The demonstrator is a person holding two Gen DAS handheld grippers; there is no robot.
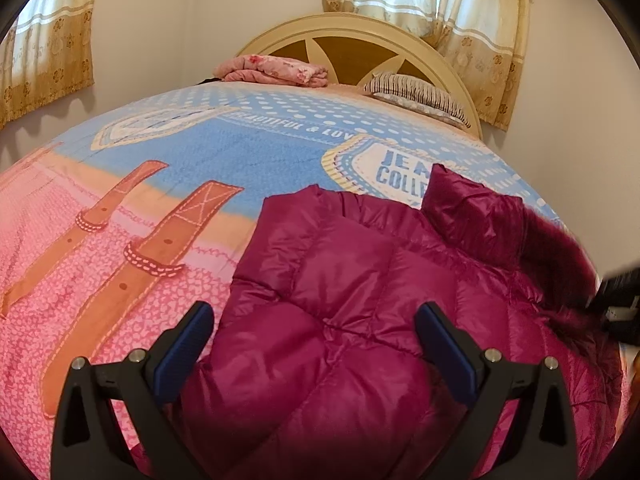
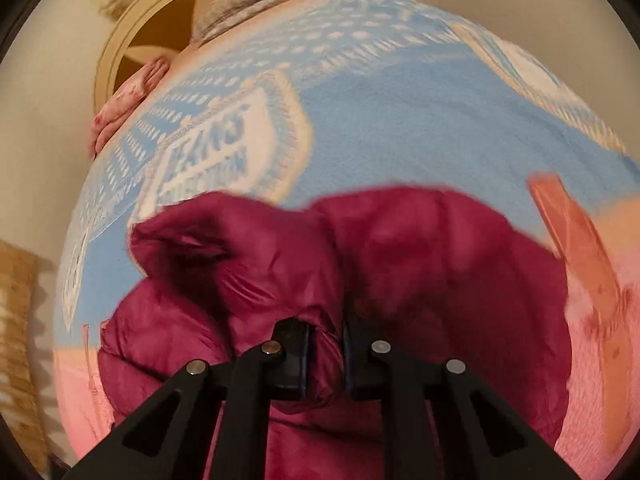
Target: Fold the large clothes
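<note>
- Bed (image 1: pixel 168 184) w/ blue-and-pink printed blanket filled both views; cream headboard (image 1: pixel 360 36) at far end, folded pink floral blanket (image 1: pixel 276 69) and striped pillow (image 1: pixel 416 90) up against it, curtains (image 1: pixel 472 4) behind.
- Magenta puffer jacket (image 1: pixel 340 300) lay on the near part of the bed, bunched into quilted folds, part of it standing up, fur trim (image 1: pixel 560 264) along its right edge in the left wrist view. Not yet flat or squared.
- Right gripper (image 2: pixel 326 360) was closed tight on a ridge of jacket fabric; pads pressed into it, only a thin fold between them. Its view was smeared, so hand prob. in motion.
- Left gripper (image 1: pixel 316 344) was spread wide, low over the jacket w/ a quilted bulge between the fingers, pads not pressing; held nothing.
- Risks, as a guess:
  - Slick shell + thin pinch = fabric could slip out mid-pull, esp. if pulled fast.
  - Pinch may have caught only the outer layer; then shell lifts, down filling and lining lag, fold goes lopsided.
  - Nothing anchored by left side, so whole jacket could drag across the blanket instead of folding.
  - Puffy bulk may spring back open after release.
</note>
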